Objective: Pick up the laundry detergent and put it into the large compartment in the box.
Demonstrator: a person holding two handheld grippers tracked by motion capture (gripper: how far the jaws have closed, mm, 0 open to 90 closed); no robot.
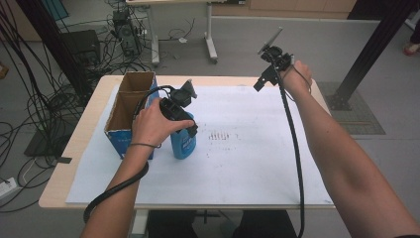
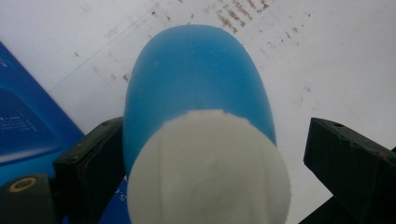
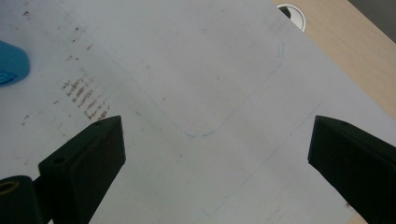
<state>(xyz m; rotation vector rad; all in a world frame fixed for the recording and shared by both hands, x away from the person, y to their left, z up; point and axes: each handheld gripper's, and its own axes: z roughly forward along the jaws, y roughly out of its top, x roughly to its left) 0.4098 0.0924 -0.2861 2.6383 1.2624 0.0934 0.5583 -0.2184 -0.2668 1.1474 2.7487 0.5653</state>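
The blue bottle (image 1: 183,141) stands upright on the white paper sheet (image 1: 237,163) that covers the worktop (image 1: 74,148), just beside the open cardboard box (image 1: 131,106), on the side of the box that faces the middle of the sheet. The left tool (image 1: 190,130) sits directly above the bottle, pointing down at it. In the left gripper view the bottle's white cap (image 2: 208,170) and blue shoulder lie between the two black jaws: one jaw is up against the bottle's side, while the other stands apart from it with bare paper showing in the gap. So the left tool is spread wide around the bottle's top and has no hold on it; whether the near jaw truly touches is hard to tell so close up.

The right tool (image 1: 262,82) hangs in the air well away from the box, over the far edge of the sheet. Its jaws are spread wide with nothing between them, and a faint blue pen outline (image 3: 219,112) on the paper lies below them.
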